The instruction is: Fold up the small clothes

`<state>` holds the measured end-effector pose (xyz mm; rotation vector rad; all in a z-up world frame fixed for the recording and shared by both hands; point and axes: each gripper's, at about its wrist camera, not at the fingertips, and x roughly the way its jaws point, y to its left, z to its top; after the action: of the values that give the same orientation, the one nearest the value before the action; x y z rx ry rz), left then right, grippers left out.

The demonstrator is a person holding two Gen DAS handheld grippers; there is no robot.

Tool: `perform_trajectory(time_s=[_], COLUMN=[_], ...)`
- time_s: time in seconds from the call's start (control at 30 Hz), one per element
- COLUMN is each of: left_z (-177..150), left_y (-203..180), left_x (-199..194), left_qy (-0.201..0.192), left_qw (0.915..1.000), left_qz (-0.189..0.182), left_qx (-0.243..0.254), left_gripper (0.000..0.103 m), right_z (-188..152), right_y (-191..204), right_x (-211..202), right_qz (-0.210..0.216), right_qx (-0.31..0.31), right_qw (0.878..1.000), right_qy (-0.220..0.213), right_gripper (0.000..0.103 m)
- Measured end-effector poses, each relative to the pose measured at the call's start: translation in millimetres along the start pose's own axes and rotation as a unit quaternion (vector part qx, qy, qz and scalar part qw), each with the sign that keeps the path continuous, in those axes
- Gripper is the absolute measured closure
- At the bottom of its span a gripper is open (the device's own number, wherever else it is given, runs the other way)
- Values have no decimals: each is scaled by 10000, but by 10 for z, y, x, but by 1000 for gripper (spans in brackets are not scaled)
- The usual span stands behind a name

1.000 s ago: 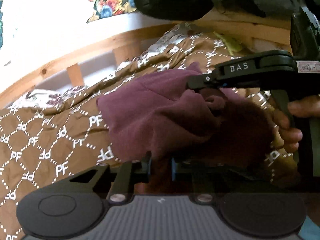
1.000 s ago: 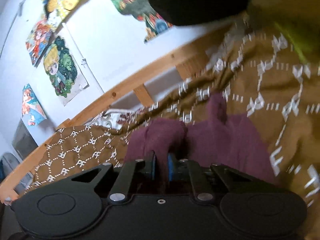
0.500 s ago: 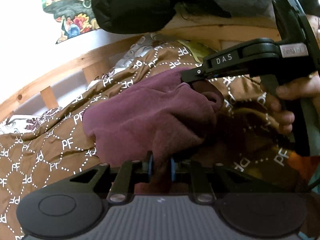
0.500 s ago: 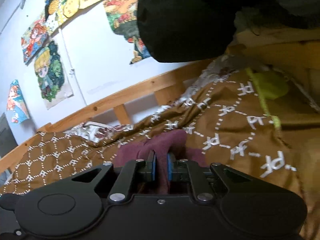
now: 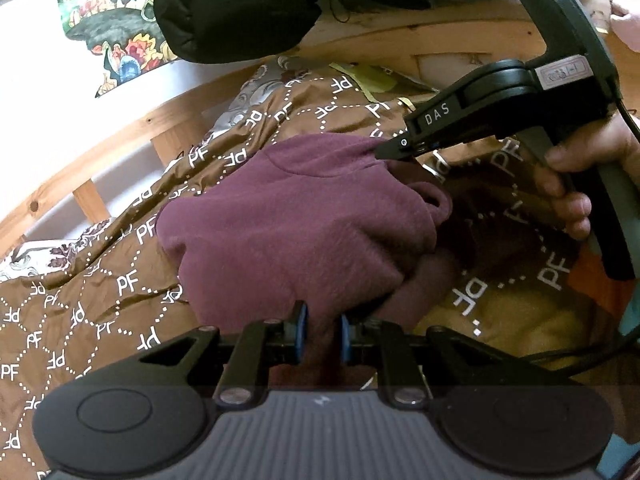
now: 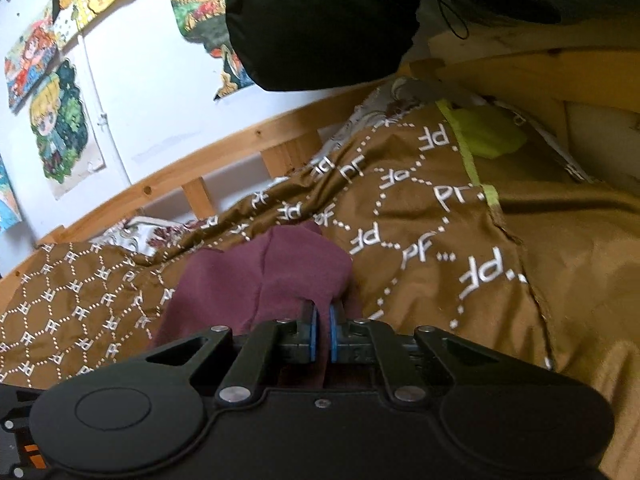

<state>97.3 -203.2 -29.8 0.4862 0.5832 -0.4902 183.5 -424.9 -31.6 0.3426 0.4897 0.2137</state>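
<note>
A small maroon fleece garment (image 5: 304, 216) lies bunched on the brown bedspread (image 5: 80, 304). My left gripper (image 5: 322, 336) is shut on its near edge, with cloth pinched between the blue pads. In the left wrist view my right gripper (image 5: 390, 151) reaches in from the upper right, held by a hand (image 5: 568, 184), and its tip bites the garment's far edge. In the right wrist view the right gripper (image 6: 323, 332) has its jaws closing tight on a thin fold of the maroon garment (image 6: 272, 276). The cloth hangs slack between the two grips.
The bedspread (image 6: 420, 220) has a white "PF" lattice print. A wooden bed rail (image 5: 120, 148) runs behind it. A black padded bundle (image 6: 320, 20) hangs over the far end. Posters (image 6: 60, 128) cover the white wall. A lime-green item (image 6: 488, 132) lies at the far right.
Both grippers have shifted sideways with the garment still in them. The right gripper now sits higher and further right in the left view, and its pads have drawn closer on the cloth.
</note>
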Motion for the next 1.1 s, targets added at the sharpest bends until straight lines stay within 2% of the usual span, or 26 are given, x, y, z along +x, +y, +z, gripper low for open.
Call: perform_trajectory(time_s=[0.3, 0.4, 0.5, 0.6, 0.67, 0.7, 0.73, 0.77, 0.8, 0.83, 0.87, 0.93, 1.0, 1.07, 1.1], left_z=[-26, -36, -46, -47, -46, -43, -44, -48, -46, -46, -51, -45, -51, -57, -61], left_y=[-1, 0, -2, -2, 7, 21, 36, 53, 67, 85, 108, 154, 221, 315, 368], left_x=[-12, -27, -30, -50, -78, -93, -111, -135, -160, -191, -230, -294, -359, -400, -400], left_qy=[34, 35, 76, 74, 42, 26, 12, -13, -42, -82, -135, -192, -223, -203, -171], left_qw=[10000, 9999, 9998, 9997, 9996, 9994, 9991, 9987, 9984, 9981, 9977, 9973, 9963, 9943, 9928], left_qz=[-71, -102, -176, -227, -275, -333, -390, -441, -467, -477, -468, -401, -349, -239, -144], left_qx=[-42, -19, 40, 45, -8, -79, -155, -244, -320, -393, -462, -578, -753, -1019, -1179], left_gripper=[84, 82, 70, 64, 56, 53, 44, 35, 31, 24, 18, 13, 9, 0, 0], right_z=[-83, -88, -80, -58, -50, -45, -40, -34, -28, -23, -16, -7, -2, -4, -10], right_y=[-28, -21, -8, -13, -11, -2, 9, 20, 26, 28, 28, 42, 69, 99, 114], right_x=[-14, -23, -57, -117, -178, -210, -247, -293, -328, -365, -397, -426, -438, -434, -424], right_qz=[-228, -304, -442, -552, -537, -548, -558, -566, -583, -599, -597, -652, -706, -713, -702], right_qx=[-21, -27, -40, 122, 201, 194, 169, 147, 150, 172, 195, 205, 137, 50, 3], right_qw=[9996, 9992, 9986, 9977, 9976, 9976, 9977, 9978, 9978, 9978, 9978, 9975, 9973, 9974, 9975], right_qy=[180, 238, 303, 367, 385, 377, 355, 316, 281, 241, 208, 172, 118, 97, 100], right_gripper=[97, 94, 78, 71, 60, 49, 36, 29, 19, 13, 11, 4, 1, 1, 1])
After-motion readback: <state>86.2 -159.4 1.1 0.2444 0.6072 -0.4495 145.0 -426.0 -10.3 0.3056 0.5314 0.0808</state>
